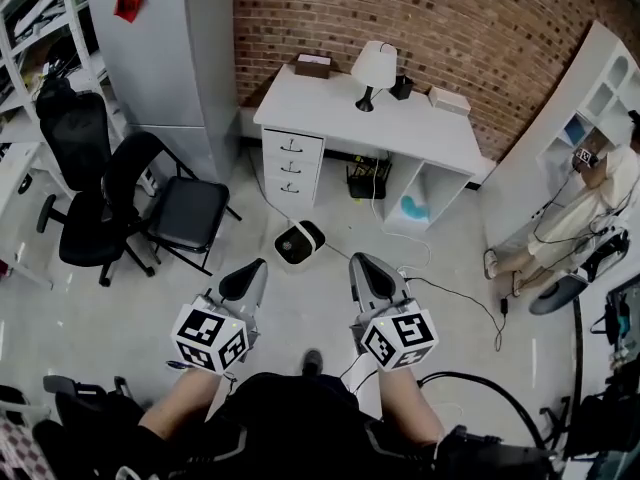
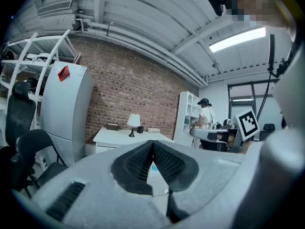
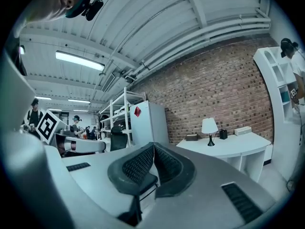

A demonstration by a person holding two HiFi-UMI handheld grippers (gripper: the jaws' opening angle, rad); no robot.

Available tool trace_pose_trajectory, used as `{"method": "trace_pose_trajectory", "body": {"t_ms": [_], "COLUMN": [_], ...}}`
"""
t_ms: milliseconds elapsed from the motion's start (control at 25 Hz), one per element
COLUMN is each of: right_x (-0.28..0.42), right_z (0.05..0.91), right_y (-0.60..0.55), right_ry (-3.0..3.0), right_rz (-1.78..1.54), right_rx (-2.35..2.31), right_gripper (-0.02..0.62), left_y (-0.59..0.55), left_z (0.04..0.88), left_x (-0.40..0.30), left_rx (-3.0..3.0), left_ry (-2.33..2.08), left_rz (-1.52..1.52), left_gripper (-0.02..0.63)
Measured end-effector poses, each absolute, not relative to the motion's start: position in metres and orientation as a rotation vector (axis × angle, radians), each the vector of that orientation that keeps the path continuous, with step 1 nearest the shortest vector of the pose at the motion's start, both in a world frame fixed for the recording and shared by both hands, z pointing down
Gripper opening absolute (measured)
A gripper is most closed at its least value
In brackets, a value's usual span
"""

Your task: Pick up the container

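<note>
Left gripper (image 1: 248, 273) and right gripper (image 1: 365, 268): jaws together, empty. Probable container (image 1: 300, 242), a white tub with a dark inside, sits on the floor (image 1: 110, 318) before the desk (image 1: 330, 103). It lies ahead between both grippers, slightly nearer the left.

Bright, even light came from a ceiling strip (image 2: 237, 38) at two o'clock; shadows were soft, and edges bowed into dark corners.

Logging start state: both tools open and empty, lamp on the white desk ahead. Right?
Not open: the left tool and right tool are shut, jaws together, as each gripper view shows. Both are empty, lamp on the white desk.
</note>
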State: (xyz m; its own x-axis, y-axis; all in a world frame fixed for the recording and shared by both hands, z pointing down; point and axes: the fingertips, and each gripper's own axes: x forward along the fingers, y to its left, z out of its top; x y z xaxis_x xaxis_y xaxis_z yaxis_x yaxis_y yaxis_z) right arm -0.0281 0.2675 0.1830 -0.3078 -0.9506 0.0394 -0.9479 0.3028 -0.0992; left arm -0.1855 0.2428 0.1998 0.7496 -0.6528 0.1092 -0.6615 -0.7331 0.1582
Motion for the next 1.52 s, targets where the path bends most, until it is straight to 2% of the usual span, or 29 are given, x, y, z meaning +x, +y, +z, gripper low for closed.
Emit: {"method": "trace_pose_trajectory", "body": {"t_ms": [600, 1040, 1520], "right_x": [0.084, 0.098, 0.073], "right_z": [0.195, 0.22, 0.221], "right_y": [0.213, 0.169, 0.074], "right_ry": [2.547, 2.591, 2.665], "right_rz": [-0.198, -0.254, -0.217], "right_rx": [-1.768, -1.756, -1.79], "right_gripper": [0.009, 0.009, 0.009], "left_y": [0.191, 0.15, 0.048], "left_z": [0.212, 0.235, 0.245], "left_x": [-0.065, -0.054, -0.065], "left_rx": [2.795, 2.733, 2.698], "left_ry": [-1.038, -1.056, -1.007], "left_rz": [0.252, 0.245, 0.164], "left_gripper": [0.011, 0.011, 0.011]}}
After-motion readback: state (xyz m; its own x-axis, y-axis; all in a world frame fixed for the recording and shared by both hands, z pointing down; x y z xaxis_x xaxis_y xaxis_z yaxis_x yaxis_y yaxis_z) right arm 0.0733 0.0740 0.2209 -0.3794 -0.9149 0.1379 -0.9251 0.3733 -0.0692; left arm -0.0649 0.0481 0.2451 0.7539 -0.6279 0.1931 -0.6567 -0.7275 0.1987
